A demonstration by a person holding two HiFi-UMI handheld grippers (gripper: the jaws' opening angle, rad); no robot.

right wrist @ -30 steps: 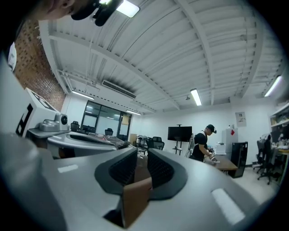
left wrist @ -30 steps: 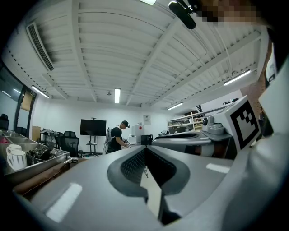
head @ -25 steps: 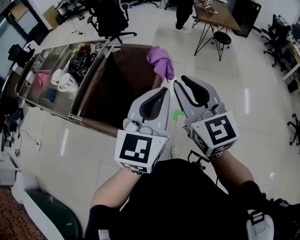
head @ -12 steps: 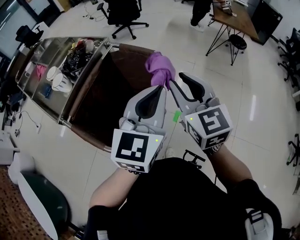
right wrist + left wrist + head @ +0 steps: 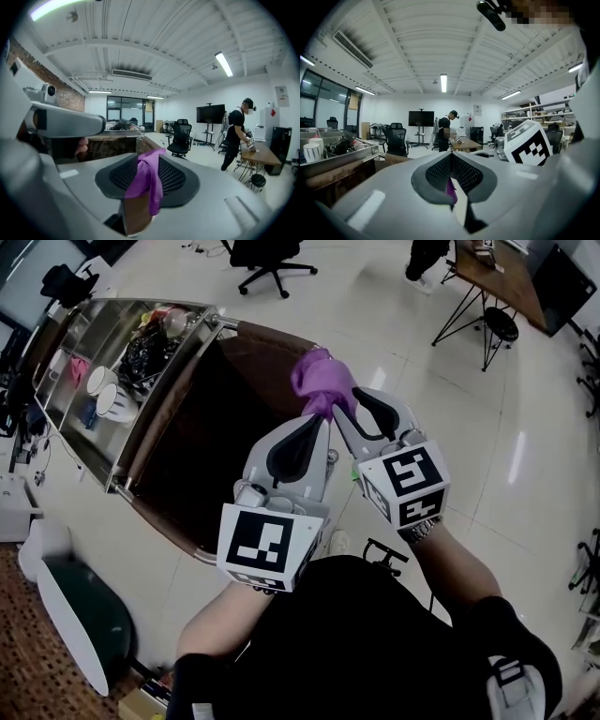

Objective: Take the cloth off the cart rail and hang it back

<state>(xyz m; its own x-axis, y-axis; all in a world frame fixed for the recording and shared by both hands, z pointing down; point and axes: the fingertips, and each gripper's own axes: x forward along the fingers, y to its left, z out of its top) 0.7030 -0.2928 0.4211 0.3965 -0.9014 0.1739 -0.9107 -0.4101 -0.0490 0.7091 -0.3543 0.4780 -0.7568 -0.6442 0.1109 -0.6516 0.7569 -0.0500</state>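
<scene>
Cloth [image 5: 322, 381], purple, hangs bunched on the cart rail [image 5: 267, 332] at its far right corner. Your right gripper [image 5: 344, 405]: jaws opening, cloth between them, pads not pressing. Your left gripper [image 5: 317, 426]: jaws together, just left of the right one.

The head camera looked steeply down from over the person's chest. The cart [image 5: 167, 407] lay up and left, and the purple cloth [image 5: 322, 381] on the cart's rail sat just ahead of both grippers. The left gripper [image 5: 322, 424] carried its camera low behind closed jaws, close beside the cart, facing level across the room. The camera on the right gripper [image 5: 345, 405] looked along opening jaws, the cloth between them, right at the cart. All three views shared the cloth. Both gripper views shared a person [image 5: 449, 124] standing beyond the cart.
</scene>
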